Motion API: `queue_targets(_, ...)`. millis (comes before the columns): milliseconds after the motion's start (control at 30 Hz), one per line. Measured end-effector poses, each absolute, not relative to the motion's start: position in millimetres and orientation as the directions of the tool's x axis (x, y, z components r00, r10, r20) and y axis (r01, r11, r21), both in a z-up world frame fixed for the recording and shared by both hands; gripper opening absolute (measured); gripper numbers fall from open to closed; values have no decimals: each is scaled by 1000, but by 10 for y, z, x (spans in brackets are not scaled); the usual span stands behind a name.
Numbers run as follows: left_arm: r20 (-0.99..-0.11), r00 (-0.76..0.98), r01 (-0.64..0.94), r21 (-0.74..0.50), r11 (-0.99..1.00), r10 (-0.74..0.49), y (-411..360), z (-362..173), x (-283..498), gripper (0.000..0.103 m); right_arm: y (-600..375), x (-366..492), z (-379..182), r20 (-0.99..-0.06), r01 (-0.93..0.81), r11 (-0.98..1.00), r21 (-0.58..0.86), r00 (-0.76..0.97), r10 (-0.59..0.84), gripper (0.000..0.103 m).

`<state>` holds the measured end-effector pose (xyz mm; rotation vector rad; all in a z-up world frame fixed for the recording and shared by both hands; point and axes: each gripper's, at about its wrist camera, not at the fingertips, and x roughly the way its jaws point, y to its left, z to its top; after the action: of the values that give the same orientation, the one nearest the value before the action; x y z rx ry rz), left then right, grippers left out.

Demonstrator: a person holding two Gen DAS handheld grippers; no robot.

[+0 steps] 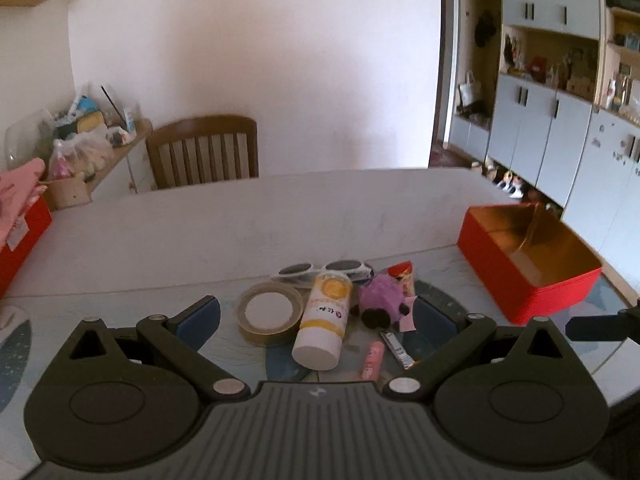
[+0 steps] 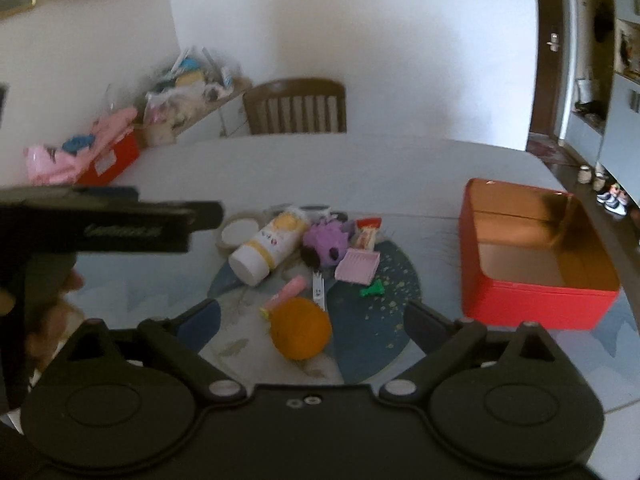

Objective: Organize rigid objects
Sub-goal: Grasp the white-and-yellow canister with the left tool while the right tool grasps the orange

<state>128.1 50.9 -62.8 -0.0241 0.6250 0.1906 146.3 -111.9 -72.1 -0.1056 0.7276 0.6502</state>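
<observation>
On the table (image 1: 248,216), a small heap of objects sits on a blue patterned mat, with both grippers poised above its near edge. Left gripper (image 1: 316,316): jaws spread wide, nothing between the pads, nothing touched; the heap lies just beyond its fingertips. From the right wrist view this gripper shows side-on at the left edge, over the table. Right gripper (image 2: 312,320): jaws also wide apart, holding nothing; an orange ball (image 2: 301,329) lies on the mat in the gap between the fingers, clear of both pads.

Heap, left to right: tape roll (image 1: 269,312) lying flat; white-and-yellow bottle (image 1: 325,320) on its side, base toward the cameras; white sunglasses (image 1: 324,270) behind it; purple plush toy (image 1: 380,300); red snack packet (image 1: 402,274); pink dustpan-like piece (image 2: 357,266); small green item (image 2: 372,290). Nearer: pink tube (image 1: 372,360) and nail clipper (image 1: 396,346), side by side.

Far right, well apart from the heap: red tin box (image 1: 528,276), open, gold interior, nothing visible in it.
</observation>
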Motion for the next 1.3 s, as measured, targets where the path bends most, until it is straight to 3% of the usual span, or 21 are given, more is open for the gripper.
queue_targets(367, -635, 756, -159, 63, 985, 163, 577, -1030, 1785, 101, -843, 1690, -1018, -717, -690, 721, 57, 475, 511, 83)
queue_targets(567, -661, 732, -131, 104, 986, 167, 578, -1201, 2059, 90, -761, 1807, -1124, -734, -698, 714, 51, 459, 501, 77)
queue_targets(867, -709, 690, -91, 113, 989, 144, 622, -1391, 2298, 62, -643, 1914, -1254, -758, -724, 686, 71, 408, 508, 58)
queue_targets(967, -717, 683, -81, 114, 990, 139, 629, -1430, 2348, 54, -609, 1942, -1291, -760, -730, 678, 78, 396, 515, 57)
queue_targets(1300, -733, 667, -56, 134, 989, 136, 605, -1535, 2452, 50, -530, 1949, -1401, -773, -743, 666, 68, 383, 506, 57)
